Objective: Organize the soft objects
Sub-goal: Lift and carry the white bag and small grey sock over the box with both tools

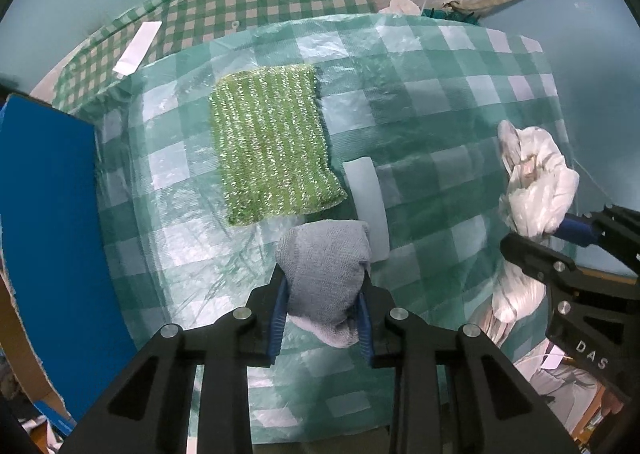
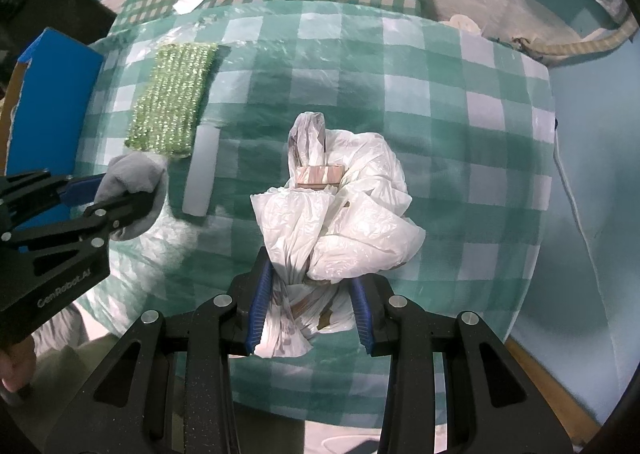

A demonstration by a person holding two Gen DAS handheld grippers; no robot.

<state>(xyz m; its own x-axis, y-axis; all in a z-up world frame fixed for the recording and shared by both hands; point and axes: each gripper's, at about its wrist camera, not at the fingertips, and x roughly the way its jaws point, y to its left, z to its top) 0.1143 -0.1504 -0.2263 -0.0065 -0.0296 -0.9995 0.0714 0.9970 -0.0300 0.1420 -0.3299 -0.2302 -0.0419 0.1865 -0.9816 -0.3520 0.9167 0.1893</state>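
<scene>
Fingers of your left gripper (image 1: 324, 306) pinch the grey cloth (image 1: 326, 274) by its bunched middle; right gripper (image 2: 308, 306) pinches the white plastic bag (image 2: 340, 221) over the desk (image 2: 440, 93). Loose folds may slip free, or snag the green mat (image 1: 272, 145).

Dim, bluish light with glare on the plastic sheet (image 1: 188, 157); fisheye edges bend, darken and perhaps blur.
</scene>
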